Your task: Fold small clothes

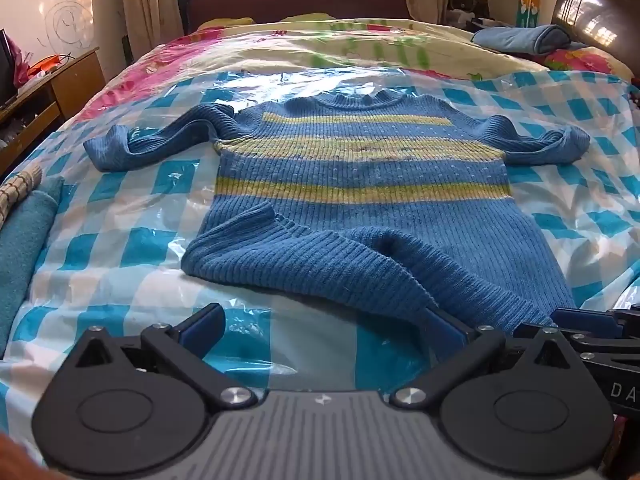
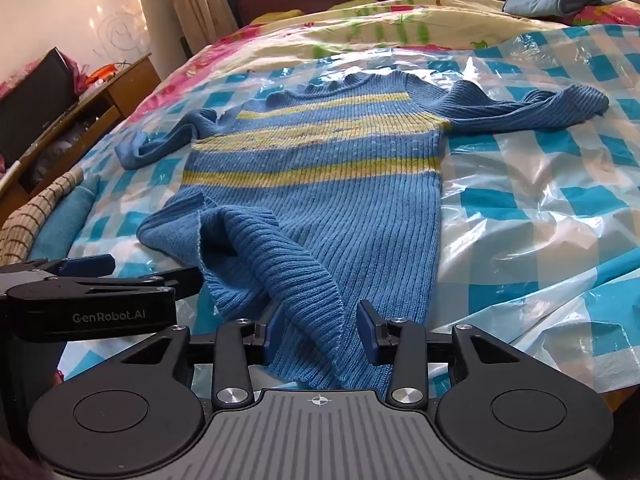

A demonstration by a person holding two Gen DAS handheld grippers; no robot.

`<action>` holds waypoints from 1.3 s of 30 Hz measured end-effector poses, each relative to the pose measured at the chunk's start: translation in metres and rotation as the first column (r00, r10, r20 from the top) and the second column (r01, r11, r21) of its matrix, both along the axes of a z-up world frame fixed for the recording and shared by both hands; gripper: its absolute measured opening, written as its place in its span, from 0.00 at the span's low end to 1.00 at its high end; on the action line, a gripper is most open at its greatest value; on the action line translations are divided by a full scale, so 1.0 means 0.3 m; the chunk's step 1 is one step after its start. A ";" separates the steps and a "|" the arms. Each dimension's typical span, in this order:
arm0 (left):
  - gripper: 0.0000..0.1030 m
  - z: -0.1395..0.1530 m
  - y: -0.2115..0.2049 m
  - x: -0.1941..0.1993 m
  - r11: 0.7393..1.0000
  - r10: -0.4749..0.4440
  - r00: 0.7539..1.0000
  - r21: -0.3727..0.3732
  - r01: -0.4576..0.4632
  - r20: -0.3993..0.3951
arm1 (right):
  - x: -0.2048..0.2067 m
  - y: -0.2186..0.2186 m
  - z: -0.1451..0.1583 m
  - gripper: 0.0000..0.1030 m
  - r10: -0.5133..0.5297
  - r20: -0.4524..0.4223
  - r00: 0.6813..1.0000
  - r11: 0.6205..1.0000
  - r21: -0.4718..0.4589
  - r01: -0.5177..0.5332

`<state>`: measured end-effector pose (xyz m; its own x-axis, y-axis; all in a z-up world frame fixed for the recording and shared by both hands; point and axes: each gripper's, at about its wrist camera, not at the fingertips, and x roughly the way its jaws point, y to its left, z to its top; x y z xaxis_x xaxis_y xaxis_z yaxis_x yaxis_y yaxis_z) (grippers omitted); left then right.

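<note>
Our left gripper (image 1: 328, 330) stands spread wide at the near hem of the sweater (image 1: 360, 184); its pads grip nothing, though the hem's rumpled edge lies over the right-hand finger (image 1: 448, 326). Our right gripper (image 2: 320, 332) sits just beside it, jaws parted, with a raised fold of the sweater's hem between them; the pads look close to the knit, but we cannot tell whether they press on it. Beyond both grippers the blue sweater with yellow stripes lies flat on the checked plastic sheet (image 1: 132, 240), collar farthest away, both sleeves spread outward. A folded blue cloth (image 1: 520, 38) rests well beyond the sweater's right sleeve.
</note>
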<state>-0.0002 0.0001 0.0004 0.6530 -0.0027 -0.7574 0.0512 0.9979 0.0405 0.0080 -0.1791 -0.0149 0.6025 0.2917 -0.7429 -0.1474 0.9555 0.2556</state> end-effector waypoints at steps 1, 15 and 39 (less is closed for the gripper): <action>1.00 0.001 0.000 -0.001 1.000 0.000 1.000 0.001 0.000 0.003 | 0.000 0.000 0.000 0.38 0.000 0.002 1.000 1.000 -0.002 0.000; 1.00 -0.023 -0.018 -0.005 1.000 -0.018 1.000 -0.005 0.018 -0.023 | -0.002 -0.011 -0.011 0.45 0.002 0.002 1.000 1.000 0.000 -0.002; 1.00 -0.022 0.026 -0.005 0.999 0.012 1.000 -0.045 -0.013 -0.024 | -0.009 -0.015 -0.015 0.45 -0.020 -0.013 1.000 1.000 -0.006 0.020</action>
<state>-0.0018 0.0078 -0.0062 0.6353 -0.0296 -0.7717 0.0393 0.9992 -0.0060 0.0052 -0.1835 -0.0193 0.5984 0.2750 -0.7525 -0.1251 0.9598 0.2513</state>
